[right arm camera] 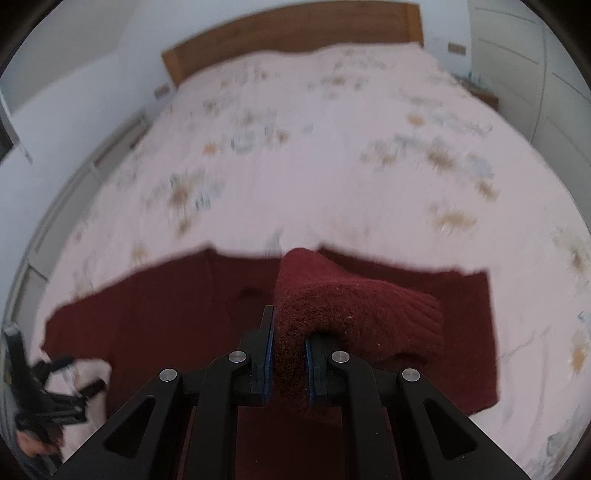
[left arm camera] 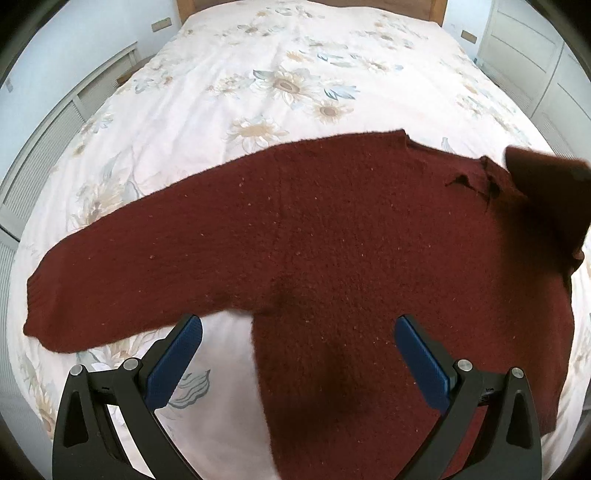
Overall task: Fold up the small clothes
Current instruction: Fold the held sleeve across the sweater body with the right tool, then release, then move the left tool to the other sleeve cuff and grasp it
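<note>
Floral bedspread (left arm camera: 258, 110) bears a maroon sweater (left arm camera: 332, 240); right tongs (right arm camera: 289, 332) grip its sleeve (right arm camera: 351, 302), left tongs (left arm camera: 298, 325) spread.

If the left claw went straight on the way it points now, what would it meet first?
Most likely the dark red sweater: the open left claw points down at its body near the armpit, where it lies on the floral bedspread. Depth is unclear, so this is a judgement.

Bedroom: floral-covered bed (left arm camera: 295, 74), wooden headboard (right arm camera: 295, 33)
</note>
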`<state>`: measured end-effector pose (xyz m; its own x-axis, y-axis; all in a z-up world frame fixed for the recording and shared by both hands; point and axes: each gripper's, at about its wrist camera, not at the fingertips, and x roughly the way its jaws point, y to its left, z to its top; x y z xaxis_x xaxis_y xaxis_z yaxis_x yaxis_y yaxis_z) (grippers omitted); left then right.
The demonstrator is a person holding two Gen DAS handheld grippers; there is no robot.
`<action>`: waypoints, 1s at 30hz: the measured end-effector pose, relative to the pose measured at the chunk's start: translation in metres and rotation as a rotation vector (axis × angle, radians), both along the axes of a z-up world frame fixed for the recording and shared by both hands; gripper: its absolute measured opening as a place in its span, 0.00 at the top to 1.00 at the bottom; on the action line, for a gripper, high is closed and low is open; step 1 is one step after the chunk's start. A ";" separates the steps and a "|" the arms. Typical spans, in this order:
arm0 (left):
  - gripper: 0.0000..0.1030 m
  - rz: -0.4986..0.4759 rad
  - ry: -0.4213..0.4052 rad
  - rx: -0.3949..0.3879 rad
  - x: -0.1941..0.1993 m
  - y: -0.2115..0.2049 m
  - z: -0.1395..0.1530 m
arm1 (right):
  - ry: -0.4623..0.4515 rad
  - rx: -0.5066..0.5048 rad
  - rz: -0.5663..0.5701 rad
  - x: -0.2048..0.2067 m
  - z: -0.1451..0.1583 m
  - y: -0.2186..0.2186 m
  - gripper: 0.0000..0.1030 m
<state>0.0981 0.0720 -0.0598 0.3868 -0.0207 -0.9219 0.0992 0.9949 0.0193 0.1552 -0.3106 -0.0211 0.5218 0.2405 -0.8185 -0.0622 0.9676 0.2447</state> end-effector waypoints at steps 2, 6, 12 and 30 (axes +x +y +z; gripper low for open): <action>0.01 -0.008 0.010 0.001 0.001 -0.002 -0.006 | 0.056 -0.005 0.010 -0.003 -0.027 0.009 0.87; 0.01 -0.015 0.028 0.000 0.002 -0.004 -0.016 | 0.145 -0.030 0.037 -0.008 -0.071 0.020 0.87; 0.01 -0.029 0.050 0.003 0.000 -0.007 -0.023 | 0.208 -0.064 0.060 -0.014 -0.106 0.029 0.85; 0.01 -0.049 0.062 0.034 0.002 -0.020 -0.030 | 0.170 -0.253 0.009 -0.057 -0.077 -0.038 0.23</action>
